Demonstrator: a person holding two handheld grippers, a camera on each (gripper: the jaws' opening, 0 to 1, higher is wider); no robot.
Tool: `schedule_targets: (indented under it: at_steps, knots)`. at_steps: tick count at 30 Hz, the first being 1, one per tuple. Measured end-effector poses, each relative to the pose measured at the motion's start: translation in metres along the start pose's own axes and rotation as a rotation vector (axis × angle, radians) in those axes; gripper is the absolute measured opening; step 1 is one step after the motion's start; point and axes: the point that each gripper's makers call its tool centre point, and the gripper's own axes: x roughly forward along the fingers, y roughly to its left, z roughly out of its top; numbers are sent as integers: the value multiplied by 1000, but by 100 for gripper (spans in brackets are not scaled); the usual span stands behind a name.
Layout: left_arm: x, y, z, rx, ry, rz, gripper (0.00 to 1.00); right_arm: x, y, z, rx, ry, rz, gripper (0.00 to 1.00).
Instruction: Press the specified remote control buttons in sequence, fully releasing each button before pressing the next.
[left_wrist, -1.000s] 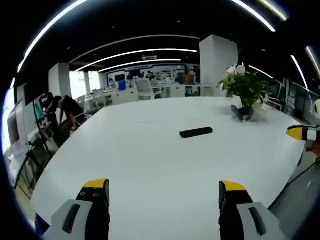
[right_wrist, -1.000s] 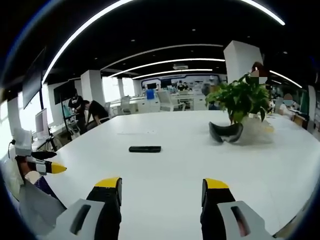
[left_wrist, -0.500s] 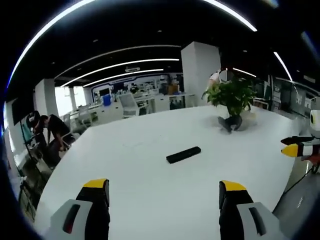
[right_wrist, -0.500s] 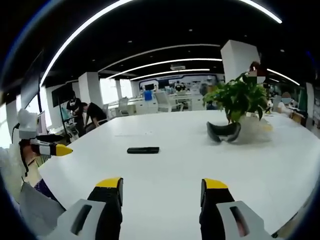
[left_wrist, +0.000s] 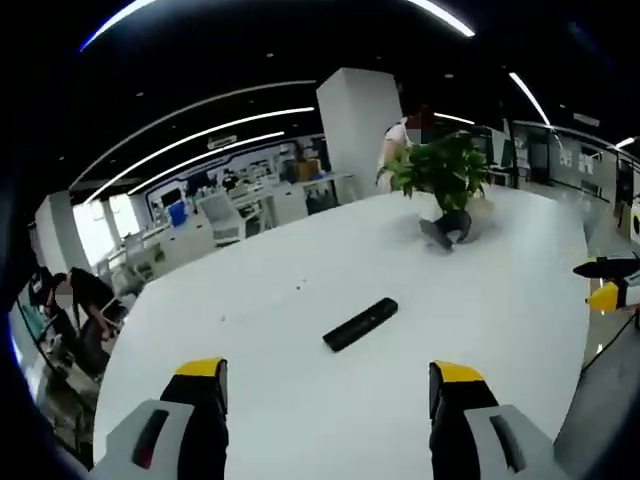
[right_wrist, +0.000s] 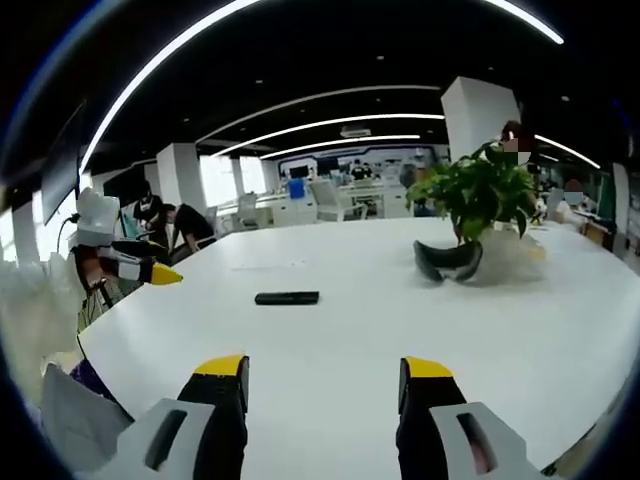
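here, the black remote control (left_wrist: 360, 324) is seen lying flat on the white table (left_wrist: 500, 280), ahead of the left gripper (left_wrist: 328, 388) and well apart from it. both the left gripper and the right gripper (right_wrist: 322, 382) are held with jaws spread, nothing grasped. a potted plant (right_wrist: 482, 195) is set further back.

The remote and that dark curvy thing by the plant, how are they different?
The remote is a thin straight bar, while the dark curved thing bends like a band. The remote lies flat in the open middle of the white table; the curved thing sits right beside the potted plant, standing taller. Both are dark, rest on the same table, and neither gripper touches them.
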Motion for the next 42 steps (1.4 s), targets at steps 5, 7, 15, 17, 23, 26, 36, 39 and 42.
schedule_targets:
  at_steps: [5,7,15,17,23,26,36,39,42]
  knots:
    - [26,-3,12,80,3,-30,78,0,0,-2,-2,10,-1,58]
    - [36,-6,12,101,22,-46,77,1,0,-3,1,13,-1,58]
    - [76,-1,16,136,61,-98,65,2,-1,-6,-6,32,-8,57]
    - [87,1,17,186,63,-116,64,3,-1,-7,-10,38,-10,57]
    - [117,1,13,271,107,-174,57,5,-3,-10,-3,60,-14,57]
    - [134,-2,8,316,152,-217,55,6,-2,-12,-6,71,-13,56]
    - [172,-21,-17,480,295,-412,47,9,-3,-19,-15,104,-21,56]
    - [182,-17,-25,527,337,-425,45,9,-5,-19,-13,102,-27,56]
    - [192,-12,-30,544,364,-444,43,9,-6,-19,-9,104,-30,56]
